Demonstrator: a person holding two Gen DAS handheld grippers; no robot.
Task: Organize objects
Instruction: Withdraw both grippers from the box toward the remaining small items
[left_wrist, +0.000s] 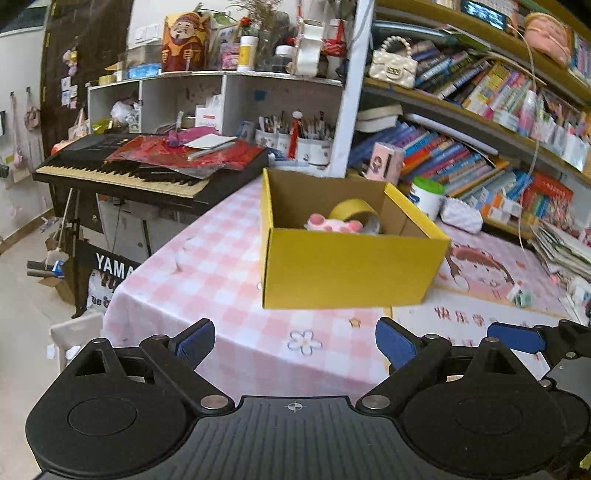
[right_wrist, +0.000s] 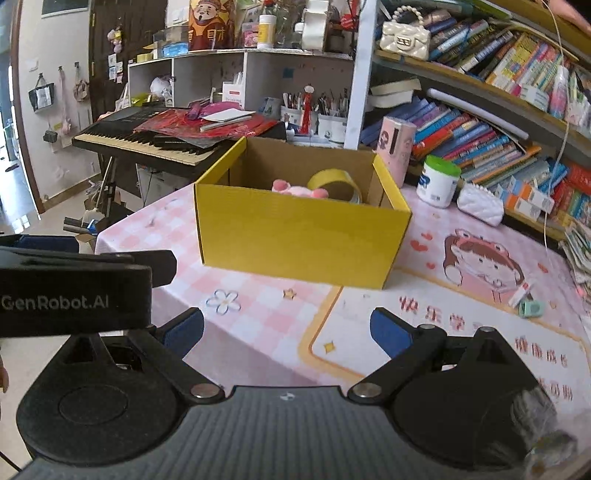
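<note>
On the pink checked table (left_wrist: 221, 280) stands a yellow box (left_wrist: 347, 269) holding a pink plush toy (left_wrist: 334, 224) and tape roll (left_wrist: 352, 210) (leaning); left gripper (left_wrist: 293, 345) and right gripper (right_wrist: 286, 332) hover, fingers spread, empty.

Pink checked tablecloth (left_wrist: 221, 266), black keyboard (left_wrist: 122, 173) on stand, white cubby shelf (left_wrist: 221, 79), crowded bookshelves (right_wrist: 491, 136), pale floor (left_wrist: 22, 314)

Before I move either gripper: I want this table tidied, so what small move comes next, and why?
Probably ease the right gripper toward the small green item lying loose on the table's right side. Both grippers are open and empty, the left gripper included, and the yellow box already holds a pink plush toy and a tape roll.
</note>
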